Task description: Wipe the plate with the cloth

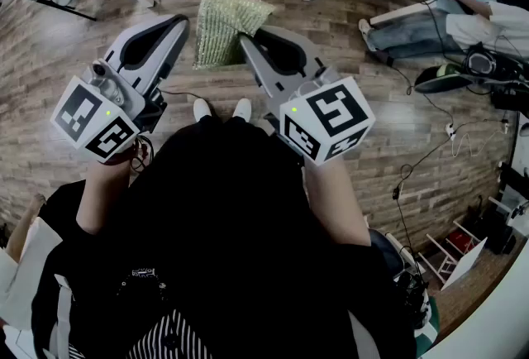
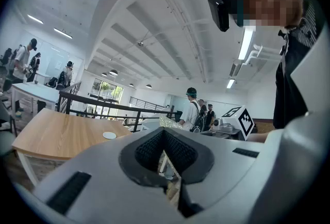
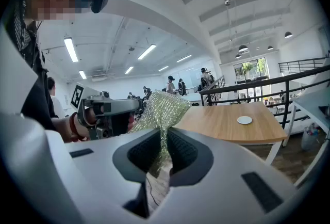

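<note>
Pinching the cloth by a bunched fold in the right hand-held gripper; nothing in the left hand-held gripper, pressed together. Plate well ahead on the worktop (small, looks light). Might lose that narrow pinch mid-wipe, or skid the unbraced plate away.

a coarse, netlike woven cloth is seen at upper centre; the table is shown in smooth matt wood.
</note>
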Demonstrator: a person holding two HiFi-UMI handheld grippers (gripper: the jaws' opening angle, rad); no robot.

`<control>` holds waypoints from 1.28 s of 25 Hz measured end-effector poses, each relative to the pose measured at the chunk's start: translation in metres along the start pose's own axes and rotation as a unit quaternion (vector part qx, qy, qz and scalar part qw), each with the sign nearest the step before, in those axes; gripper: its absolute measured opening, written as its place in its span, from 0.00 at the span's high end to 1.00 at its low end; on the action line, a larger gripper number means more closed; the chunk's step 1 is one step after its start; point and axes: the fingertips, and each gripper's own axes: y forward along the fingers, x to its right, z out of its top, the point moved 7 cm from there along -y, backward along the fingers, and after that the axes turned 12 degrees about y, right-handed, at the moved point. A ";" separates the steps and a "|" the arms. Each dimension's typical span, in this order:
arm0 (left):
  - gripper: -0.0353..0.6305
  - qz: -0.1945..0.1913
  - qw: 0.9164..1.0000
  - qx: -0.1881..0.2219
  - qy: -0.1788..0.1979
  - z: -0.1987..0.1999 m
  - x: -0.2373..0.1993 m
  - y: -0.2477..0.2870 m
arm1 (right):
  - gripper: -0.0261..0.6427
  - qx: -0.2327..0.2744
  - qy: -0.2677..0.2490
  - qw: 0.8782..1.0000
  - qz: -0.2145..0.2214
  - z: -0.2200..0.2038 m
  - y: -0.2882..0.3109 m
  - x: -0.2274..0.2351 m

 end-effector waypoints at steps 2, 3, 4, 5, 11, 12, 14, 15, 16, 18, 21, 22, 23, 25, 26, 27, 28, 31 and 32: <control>0.96 -0.002 1.000 -0.001 0.001 0.000 0.005 0.006 | 0.89 0.002 0.000 1.000 0.003 -0.002 -0.004 0.005; 0.96 -0.003 1.000 -0.002 0.002 0.000 0.007 0.009 | 0.89 0.002 0.001 1.000 0.004 -0.002 -0.007 0.008; 0.96 -0.004 1.000 -0.003 0.002 0.000 0.010 0.012 | 0.89 0.004 0.002 1.000 0.005 -0.002 -0.009 0.010; 0.96 -0.005 1.000 -0.004 0.001 0.000 0.012 0.014 | 0.89 0.005 0.004 1.000 0.006 -0.002 -0.012 0.012; 0.96 -0.006 1.000 -0.016 -0.004 -0.007 0.023 0.031 | 0.89 -0.002 0.027 0.999 0.034 -0.014 -0.025 0.034; 0.96 -0.007 1.000 -0.021 -0.005 -0.008 0.024 0.034 | 0.89 0.000 0.031 0.999 0.033 -0.016 -0.029 0.041; 0.96 -0.006 1.000 -0.027 -0.010 -0.012 0.024 0.039 | 0.89 0.005 0.037 0.999 0.027 -0.019 -0.035 0.052; 0.96 -0.006 0.999 -0.029 -0.014 -0.014 0.023 0.041 | 0.89 0.007 0.038 0.999 0.024 -0.018 -0.037 0.055; 0.96 -0.007 0.999 -0.029 -0.017 -0.015 0.022 0.043 | 0.89 0.007 0.038 0.999 0.023 -0.017 -0.039 0.059; 0.96 -0.013 0.999 -0.031 -0.018 -0.014 0.021 0.053 | 0.89 0.007 0.034 0.999 0.019 -0.012 -0.042 0.067; 0.96 -0.025 0.999 -0.039 -0.006 -0.011 0.018 0.073 | 0.89 0.008 0.045 0.999 0.009 -0.007 -0.045 0.084; 0.96 -0.029 0.999 -0.041 -0.002 -0.011 0.016 0.079 | 0.89 0.010 0.052 0.999 0.005 -0.006 -0.045 0.089; 0.96 -0.033 0.999 -0.042 0.000 -0.011 0.015 0.084 | 0.89 0.013 0.058 0.998 0.000 -0.005 -0.044 0.095; 0.96 -0.041 0.998 -0.041 -0.001 -0.012 0.009 0.093 | 0.89 0.015 0.062 0.998 -0.009 -0.001 -0.041 0.104; 0.96 -0.045 0.998 -0.041 -0.003 -0.013 0.003 0.097 | 0.89 0.016 0.059 0.998 -0.013 0.003 -0.037 0.107; 0.96 -0.050 0.998 -0.040 -0.004 -0.015 -0.003 0.102 | 0.89 0.016 0.057 0.998 -0.015 0.006 -0.032 0.111; 0.96 -0.055 0.998 -0.038 -0.006 -0.017 -0.012 0.107 | 0.89 0.016 0.055 0.998 -0.016 0.009 -0.025 0.114; 0.96 -0.066 0.997 -0.026 -0.009 -0.020 -0.043 0.125 | 0.89 0.016 0.050 0.998 -0.025 0.019 0.000 0.125; 0.96 -0.069 0.997 -0.021 -0.006 -0.018 -0.054 0.131 | 0.89 0.015 0.048 0.998 -0.029 0.024 0.008 0.128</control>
